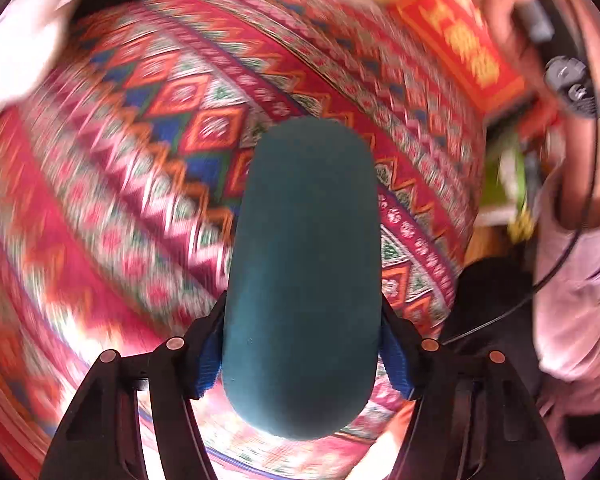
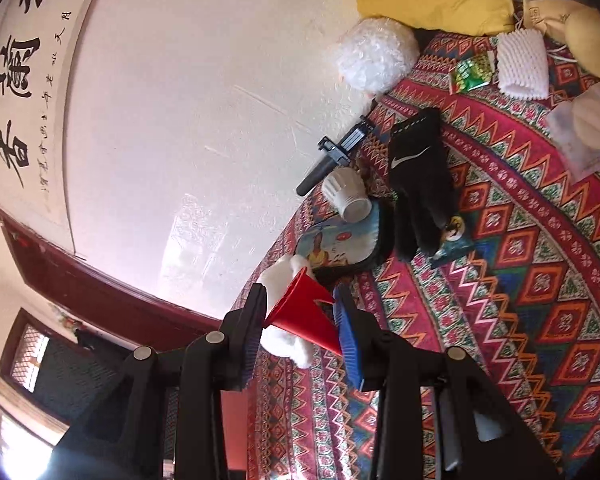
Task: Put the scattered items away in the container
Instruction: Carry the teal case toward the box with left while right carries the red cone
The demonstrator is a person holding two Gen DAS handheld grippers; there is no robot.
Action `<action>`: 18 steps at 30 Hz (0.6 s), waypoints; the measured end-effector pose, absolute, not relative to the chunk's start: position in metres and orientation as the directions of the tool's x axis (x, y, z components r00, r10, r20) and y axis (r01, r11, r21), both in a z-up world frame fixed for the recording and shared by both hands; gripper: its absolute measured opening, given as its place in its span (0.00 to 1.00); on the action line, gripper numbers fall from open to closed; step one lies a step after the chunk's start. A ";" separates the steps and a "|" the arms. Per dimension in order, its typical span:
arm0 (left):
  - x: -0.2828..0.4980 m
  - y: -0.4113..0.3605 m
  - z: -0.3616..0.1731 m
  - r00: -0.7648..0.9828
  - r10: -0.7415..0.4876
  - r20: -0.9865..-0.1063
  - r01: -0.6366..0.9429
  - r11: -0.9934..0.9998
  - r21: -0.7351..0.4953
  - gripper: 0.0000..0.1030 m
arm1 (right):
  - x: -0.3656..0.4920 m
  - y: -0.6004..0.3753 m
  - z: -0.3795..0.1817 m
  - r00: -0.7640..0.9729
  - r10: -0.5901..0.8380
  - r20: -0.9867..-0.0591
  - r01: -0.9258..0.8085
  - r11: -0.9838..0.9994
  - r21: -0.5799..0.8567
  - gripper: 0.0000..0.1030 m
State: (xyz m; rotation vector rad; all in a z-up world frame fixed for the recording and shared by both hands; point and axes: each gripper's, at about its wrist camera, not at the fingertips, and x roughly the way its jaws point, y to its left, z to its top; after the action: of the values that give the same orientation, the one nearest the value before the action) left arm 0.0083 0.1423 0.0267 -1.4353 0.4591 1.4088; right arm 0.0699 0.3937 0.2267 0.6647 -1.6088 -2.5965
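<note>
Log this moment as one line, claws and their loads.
left claw: shut on teal oblong case | right claw: shut on red plastic cone | below: patterned red woven cloth

Left claw [image 1: 302,344] clamped, steeply downward — right claw [image 2: 300,332] clamped, near level.

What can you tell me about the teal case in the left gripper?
The teal case is a long capsule shape with rounded ends and a matte, slightly grainy surface, with no seam or marking visible. It points away from the camera, above the blurred patterned cloth. The left gripper clamps its near half, a blue pad pressing each long side.
</note>
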 end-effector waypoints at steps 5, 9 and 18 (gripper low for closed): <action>0.028 0.114 0.030 0.036 0.378 -0.925 -0.775 -0.573 -0.265 0.63 | 0.067 0.385 0.228 -0.910 -0.242 -0.337 -0.195 -0.468 0.862 0.32; 0.063 0.141 0.022 -0.223 0.310 -0.924 -0.869 -0.493 0.044 0.71 | 0.064 0.382 0.227 -0.904 -0.245 -0.350 -0.206 -0.469 0.859 0.32; 0.037 0.148 0.007 -0.271 0.326 -0.906 -0.760 -0.650 -0.007 0.63 | 0.058 0.372 0.234 -0.890 -0.223 -0.397 -0.225 -0.544 0.809 0.32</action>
State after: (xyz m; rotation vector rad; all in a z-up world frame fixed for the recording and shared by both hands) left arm 0.0371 0.1478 0.0073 -1.2640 0.5737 1.9787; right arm 0.0577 0.3716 0.2343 0.7368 -1.5006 -2.6607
